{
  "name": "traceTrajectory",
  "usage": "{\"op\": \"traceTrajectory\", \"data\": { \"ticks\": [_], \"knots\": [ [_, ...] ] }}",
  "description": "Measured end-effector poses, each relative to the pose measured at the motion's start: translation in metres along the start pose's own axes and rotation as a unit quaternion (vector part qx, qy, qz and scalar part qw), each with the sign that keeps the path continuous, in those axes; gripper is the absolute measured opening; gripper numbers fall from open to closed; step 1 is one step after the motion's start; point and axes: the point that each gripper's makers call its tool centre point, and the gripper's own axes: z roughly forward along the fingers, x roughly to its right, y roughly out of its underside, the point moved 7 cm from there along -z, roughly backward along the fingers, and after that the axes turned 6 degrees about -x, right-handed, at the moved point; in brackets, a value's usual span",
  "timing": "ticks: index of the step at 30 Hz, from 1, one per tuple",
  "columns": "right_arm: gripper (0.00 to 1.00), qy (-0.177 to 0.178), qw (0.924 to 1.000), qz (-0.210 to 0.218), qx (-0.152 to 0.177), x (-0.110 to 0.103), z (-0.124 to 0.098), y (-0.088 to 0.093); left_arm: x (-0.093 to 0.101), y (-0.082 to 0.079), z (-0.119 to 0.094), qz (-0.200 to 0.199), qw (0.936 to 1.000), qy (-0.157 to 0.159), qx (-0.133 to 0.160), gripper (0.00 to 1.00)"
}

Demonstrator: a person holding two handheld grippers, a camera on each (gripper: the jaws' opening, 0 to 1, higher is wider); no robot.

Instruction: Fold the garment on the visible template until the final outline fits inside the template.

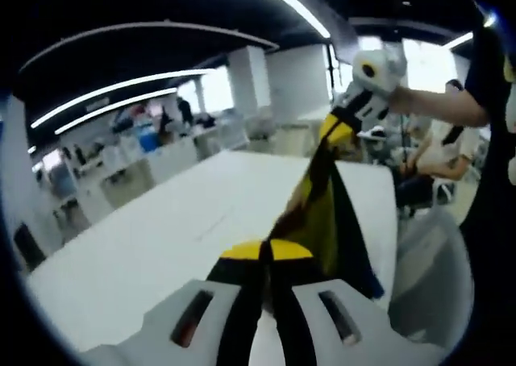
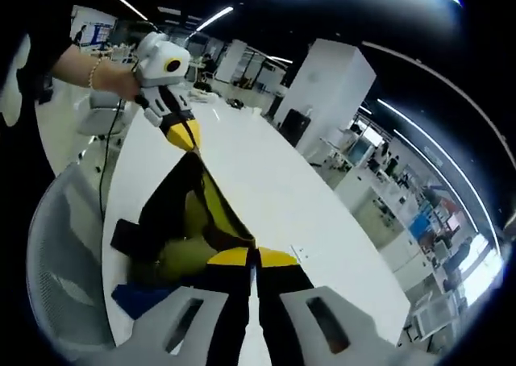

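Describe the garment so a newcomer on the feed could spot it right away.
Find the long white table running through the open office. Above its near edge hangs the garment, stretched between the left tongs and the right tongs, both shut on it. It is black with yellow-green panels and a blue patch, the only coloured cloth over the white top.

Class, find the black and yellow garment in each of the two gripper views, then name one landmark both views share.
Left gripper view: the garment runs from this view's own claw at bottom centre up to the other claw at upper right.
Right gripper view: the garment hangs left of centre, stretched from the bottom claw to the other claw at upper left.
Shared landmark: the long white table.
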Motion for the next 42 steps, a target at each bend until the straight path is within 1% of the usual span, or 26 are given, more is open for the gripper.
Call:
{"op": "traceTrajectory", "data": {
  "ticks": [2, 3, 5, 7, 11, 14, 15, 17, 19, 23, 27, 32, 36, 39, 42],
  "knots": [
    [0.02, 0.011, 0.9999, -0.001, 0.006, 0.005, -0.007, -0.009, -0.001, -0.01, -0.007, -0.005, 0.9999, -0.009, 0.014, 0.0],
    [0.02, 0.021, 0.9997, -0.003, 0.012, 0.008, -0.012, -0.017, -0.002, -0.018, -0.011, -0.007, 0.9996, -0.013, 0.026, 0.0],
    [0.02, 0.032, 0.9993, -0.006, 0.019, 0.012, -0.02, -0.026, -0.003, -0.027, -0.017, -0.008, 0.9991, -0.02, 0.036, 0.0],
    [0.02, 0.049, 0.9982, -0.014, 0.031, 0.019, -0.03, -0.039, -0.003, -0.041, -0.024, -0.007, 0.9984, -0.027, 0.05, 0.0],
    [0.02, 0.065, 0.9964, -0.013, 0.052, 0.029, -0.046, -0.057, -0.003, -0.06, -0.035, -0.002, 0.9969, -0.037, 0.069, 0.0],
    [0.02, 0.081, 0.9944, -0.023, 0.064, 0.036, -0.059, -0.071, -0.002, -0.077, -0.046, -0.008, 0.9952, -0.042, 0.087, 0.0],
    [0.02, 0.083, 0.9941, -0.025, 0.065, 0.037, -0.06, -0.073, -0.002, -0.079, -0.047, -0.008, 0.995, -0.043, 0.09, 0.0],
    [0.02, 0.093, 0.9924, -0.04, 0.069, 0.041, -0.07, -0.084, -0.001, -0.091, -0.055, -0.017, 0.9931, -0.046, 0.106, 0.0],
    [0.02, 0.1, 0.9909, -0.053, 0.072, 0.042, -0.078, -0.092, -0.001, -0.099, -0.06, -0.021, 0.992, -0.052, 0.113, 0.0],
    [0.02, 0.108, 0.9888, -0.061, 0.082, 0.042, -0.093, -0.104, 0.004, -0.115, -0.074, -0.037, 0.9876, -0.057, 0.141, 0.0],
    [0.02, 0.111, 0.9871, -0.072, 0.091, 0.042, -0.105, -0.111, 0.009, -0.123, -0.086, -0.031, 0.9856, -0.065, 0.153, 0.0],
    [0.02, 0.108, 0.985, -0.093, 0.097, 0.034, -0.124, -0.119, 0.021, -0.133, -0.103, -0.018, 0.9833, -0.072, 0.166, 0.0],
    [0.02, 0.09, 0.9864, -0.098, 0.096, 0.026, -0.138, -0.114, 0.035, -0.135, -0.113, -0.014, 0.9824, -0.069, 0.173, 0.0],
    [0.02, 0.07, 0.9889, -0.102, 0.082, 0.014, -0.141, -0.107, 0.045, -0.13, -0.114, -0.011, 0.9848, -0.062, 0.162, 0.0],
    [0.02, 0.051, 0.991, -0.106, 0.064, 0.002, -0.141, -0.098, 0.057, -0.118, -0.114, -0.023, 0.9889, -0.053, 0.137, 0.0]
  ]
}}
